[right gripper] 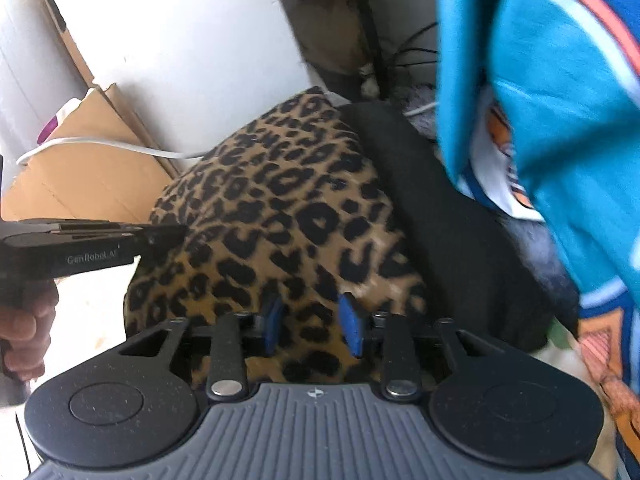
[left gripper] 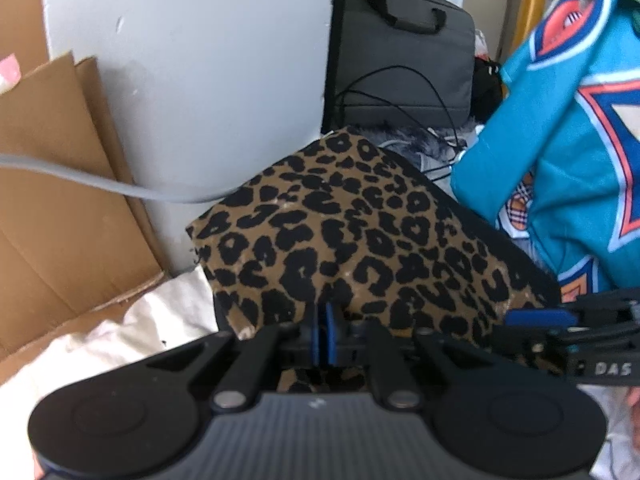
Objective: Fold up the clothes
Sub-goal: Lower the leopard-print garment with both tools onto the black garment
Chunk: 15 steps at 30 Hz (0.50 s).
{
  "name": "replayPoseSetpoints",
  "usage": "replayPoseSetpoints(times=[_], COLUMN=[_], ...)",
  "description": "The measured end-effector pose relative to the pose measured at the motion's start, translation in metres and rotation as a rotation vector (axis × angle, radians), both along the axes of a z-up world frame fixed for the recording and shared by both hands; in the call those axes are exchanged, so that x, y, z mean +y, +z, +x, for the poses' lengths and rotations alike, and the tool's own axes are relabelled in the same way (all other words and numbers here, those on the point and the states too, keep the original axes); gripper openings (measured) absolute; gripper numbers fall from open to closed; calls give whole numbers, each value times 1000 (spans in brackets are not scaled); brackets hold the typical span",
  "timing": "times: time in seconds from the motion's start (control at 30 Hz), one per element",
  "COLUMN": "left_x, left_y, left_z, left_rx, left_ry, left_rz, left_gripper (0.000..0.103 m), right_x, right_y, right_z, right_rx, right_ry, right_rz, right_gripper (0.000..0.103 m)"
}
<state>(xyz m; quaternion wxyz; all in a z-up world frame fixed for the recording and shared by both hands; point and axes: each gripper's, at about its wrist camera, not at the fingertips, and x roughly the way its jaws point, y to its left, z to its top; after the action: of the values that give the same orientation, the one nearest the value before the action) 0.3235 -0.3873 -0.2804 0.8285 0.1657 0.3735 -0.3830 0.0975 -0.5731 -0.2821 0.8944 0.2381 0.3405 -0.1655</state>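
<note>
Two hand-held grippers work on a leopard-print garment (left gripper: 360, 232) draped in front of a white wall.

Left gripper (left gripper: 325, 332) has its blue pads pinched together on the garment's near edge. Right gripper (right gripper: 312, 330) has jaws partly apart over the print, pads not visibly pressing the cloth. In the right wrist view the left gripper's side reads "GenRobot.AI"; in the left wrist view the right gripper shows "DAS". A turquoise jersey (left gripper: 560, 120) hangs at right, cardboard (left gripper: 52, 184) leans at left.

left gripper (right gripper: 80, 248) – "GenRobot.AI"; right gripper (left gripper: 600, 360) – "DAS"
</note>
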Motion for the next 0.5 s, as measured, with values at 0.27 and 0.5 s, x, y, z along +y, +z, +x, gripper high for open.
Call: replayPoseSetpoints(times=[0.27,0.5], left_x=[0,-7], left_y=[25,22], left_z=[-12,-29], left_rx=[26,28], left_ry=[-20,-87], left_rz=[-15,26], left_gripper=[4,4], right_x=[-2,2], right_y=[-1,13], right_z=[-39,-53], right_rx=[42,48], right_ry=[-44,-54], right_rz=[-21,-52], right_gripper=[32,34])
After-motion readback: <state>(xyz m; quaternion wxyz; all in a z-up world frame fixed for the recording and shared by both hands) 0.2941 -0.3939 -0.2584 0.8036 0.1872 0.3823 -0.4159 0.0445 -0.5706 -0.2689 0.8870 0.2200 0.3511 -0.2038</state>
